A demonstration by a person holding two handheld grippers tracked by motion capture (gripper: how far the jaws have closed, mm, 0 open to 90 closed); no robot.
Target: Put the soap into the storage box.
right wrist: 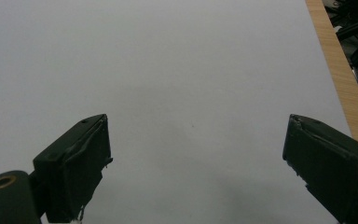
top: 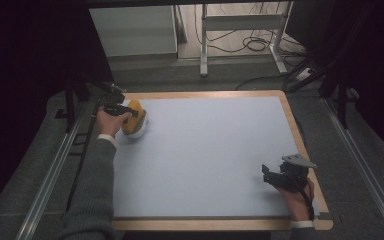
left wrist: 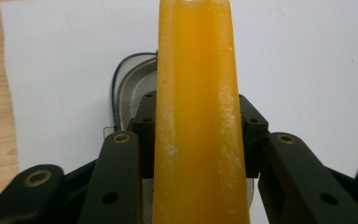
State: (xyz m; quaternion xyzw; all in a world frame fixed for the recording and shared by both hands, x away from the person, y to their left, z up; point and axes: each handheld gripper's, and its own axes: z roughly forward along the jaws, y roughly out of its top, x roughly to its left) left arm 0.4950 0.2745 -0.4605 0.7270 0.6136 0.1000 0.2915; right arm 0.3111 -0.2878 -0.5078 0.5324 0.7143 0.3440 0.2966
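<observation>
Orange wedge (left wrist: 196,116): one, above white dish (top: 139,131), far-left corner of table (top: 220,155).
Left gripper (top: 126,111): clamped on wedge.
Right gripper (right wrist: 196,163): jaws apart, holding nothing.

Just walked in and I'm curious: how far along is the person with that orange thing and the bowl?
Done: the left hand-held gripper has clamped the orange block. In hand: it holds the block right over the white bowl at the mat's far left corner. Left: setting it in and letting go. The right hand-held gripper waits open over bare mat.
</observation>
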